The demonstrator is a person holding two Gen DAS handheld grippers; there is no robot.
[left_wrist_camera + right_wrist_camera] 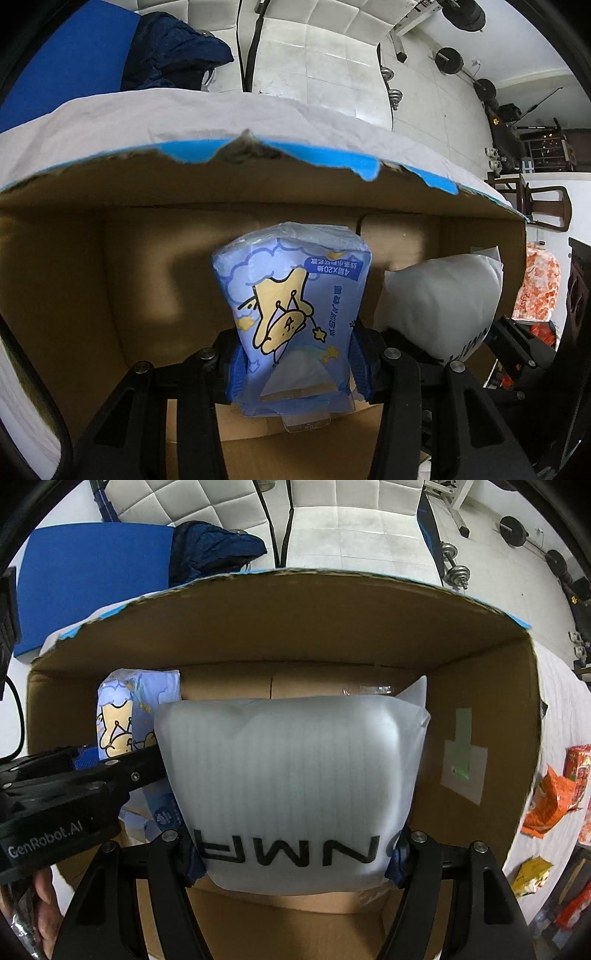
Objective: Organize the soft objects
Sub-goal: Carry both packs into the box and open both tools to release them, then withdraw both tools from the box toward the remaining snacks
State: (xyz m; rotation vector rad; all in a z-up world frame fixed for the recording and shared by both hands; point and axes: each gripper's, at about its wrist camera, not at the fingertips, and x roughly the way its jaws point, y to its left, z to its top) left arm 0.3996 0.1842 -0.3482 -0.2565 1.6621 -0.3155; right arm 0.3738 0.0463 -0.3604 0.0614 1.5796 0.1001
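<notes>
Left wrist: left gripper [295, 363] pinches the squishy tissue pack [291, 314] low; right gripper [293, 853] clamps the light, puffy pouch [291, 775] by its end.

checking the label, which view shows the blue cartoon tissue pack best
The left wrist view: the tissue pack sits centred and unobstructed, clamped in the left hand-held gripper, print fully visible. In the right wrist view the white pouch and gripper hide most of it.

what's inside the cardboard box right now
Inside the cardboard box: a blue tissue pack held by the left gripper and a white air pillow held by the right gripper. They hide most of the floor.
</notes>
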